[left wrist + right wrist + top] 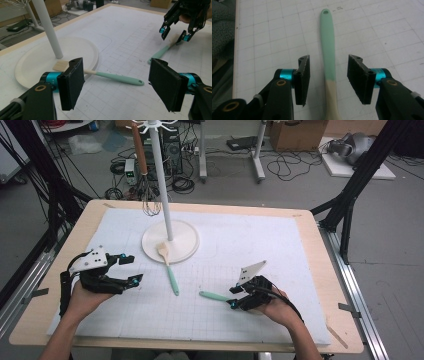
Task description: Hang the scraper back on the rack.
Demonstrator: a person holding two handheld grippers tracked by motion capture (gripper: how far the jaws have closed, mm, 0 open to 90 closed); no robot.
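Observation:
A spatula (170, 272) with a mint handle and a cream slotted head lies with its head on the white round stand base (185, 242); it also lies just ahead of my left gripper (117, 85), its handle (117, 77) between base and mat. My left gripper (134, 269) hovers open at the table's left with nothing between its pads. A second mint-handled utensil (327, 45) lies on the gridded mat. My right gripper (328, 80) stands open astride it where mint meets cream, pads clear of it on both sides. From above, that gripper (233, 297) covers the utensil's (212, 295) head end.
A white pole (162, 175) rises from the base, and a whisk (145, 185) with a wooden handle hangs from its top hooks. A white gridded mat (280, 250) covers the wooden table. Black frame legs and cables stand beyond the table's far edge.

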